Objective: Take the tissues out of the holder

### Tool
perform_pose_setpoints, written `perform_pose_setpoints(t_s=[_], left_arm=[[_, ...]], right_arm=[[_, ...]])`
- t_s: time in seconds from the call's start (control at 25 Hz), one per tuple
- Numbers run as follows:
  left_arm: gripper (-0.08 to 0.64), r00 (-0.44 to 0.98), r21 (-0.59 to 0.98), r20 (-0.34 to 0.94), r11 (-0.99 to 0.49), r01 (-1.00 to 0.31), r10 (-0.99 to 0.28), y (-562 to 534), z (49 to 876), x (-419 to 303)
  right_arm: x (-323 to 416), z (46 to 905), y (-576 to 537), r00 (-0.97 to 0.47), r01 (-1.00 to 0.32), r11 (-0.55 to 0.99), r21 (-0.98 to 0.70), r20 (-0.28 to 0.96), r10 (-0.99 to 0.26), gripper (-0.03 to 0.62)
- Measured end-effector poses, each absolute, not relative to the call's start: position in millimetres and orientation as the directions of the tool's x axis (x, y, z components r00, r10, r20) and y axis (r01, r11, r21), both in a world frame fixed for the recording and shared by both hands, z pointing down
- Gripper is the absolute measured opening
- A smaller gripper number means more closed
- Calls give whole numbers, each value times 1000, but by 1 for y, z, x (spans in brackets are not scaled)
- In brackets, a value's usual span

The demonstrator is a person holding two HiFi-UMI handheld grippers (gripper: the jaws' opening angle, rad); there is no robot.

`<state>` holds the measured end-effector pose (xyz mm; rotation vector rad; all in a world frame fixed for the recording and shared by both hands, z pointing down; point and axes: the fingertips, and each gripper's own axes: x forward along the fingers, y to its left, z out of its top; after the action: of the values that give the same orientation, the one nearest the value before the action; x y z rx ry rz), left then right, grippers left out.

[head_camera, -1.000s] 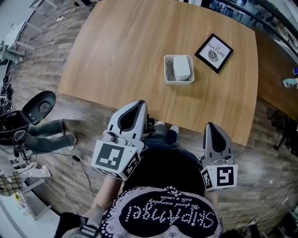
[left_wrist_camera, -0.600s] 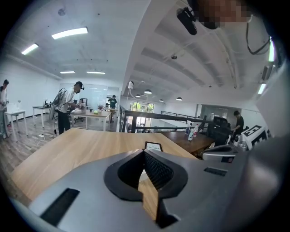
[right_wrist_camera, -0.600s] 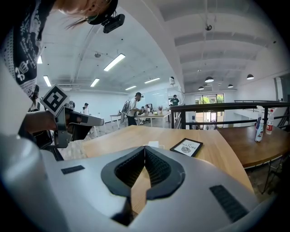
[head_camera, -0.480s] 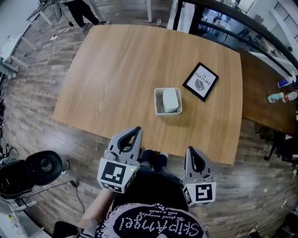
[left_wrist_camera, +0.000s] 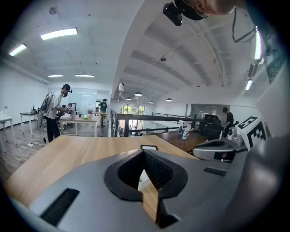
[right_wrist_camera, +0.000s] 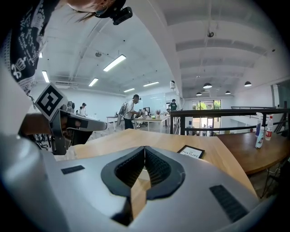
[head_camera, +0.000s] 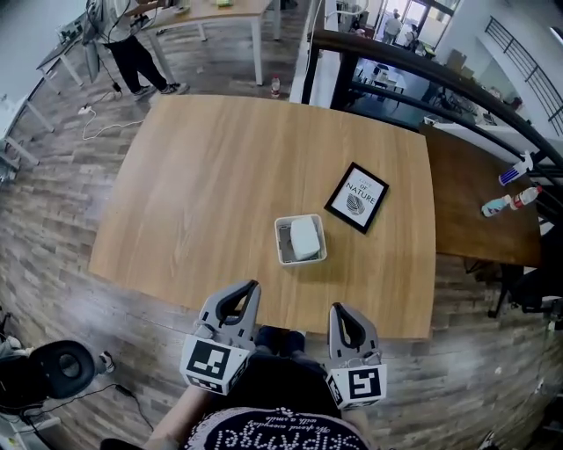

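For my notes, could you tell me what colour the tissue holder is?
The holder is white, seen best in the head view.

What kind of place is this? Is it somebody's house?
Probably not a house. It looks like a big open office or workshop. There are long ceiling lights, a railing, and a person standing at a work table.

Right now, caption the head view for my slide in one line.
Left gripper and right gripper, both shut, near the table edge, short of the white holder of tissues beside a framed print.
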<state>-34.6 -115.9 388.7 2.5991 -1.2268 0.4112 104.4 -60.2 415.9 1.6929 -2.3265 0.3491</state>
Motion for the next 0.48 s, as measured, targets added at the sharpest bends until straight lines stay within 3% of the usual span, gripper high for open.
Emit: perform_pose_setpoints(t_s=[0.28, 0.36, 0.48], left_arm=[[5, 606, 113, 350, -610, -784, -714, -127, 392, -45], [5, 610, 118, 344, -612, -782, -714, -130, 391, -45], [5, 615, 128, 342, -614, -779, -710, -134, 392, -44]], right_arm=[[92, 407, -82, -319, -946, 324, -29, 286, -904, 18], [88, 411, -92, -331, -941, 338, -29, 303, -894, 125], [82, 422, -110, -349, -933, 358, -36, 334, -875, 187]])
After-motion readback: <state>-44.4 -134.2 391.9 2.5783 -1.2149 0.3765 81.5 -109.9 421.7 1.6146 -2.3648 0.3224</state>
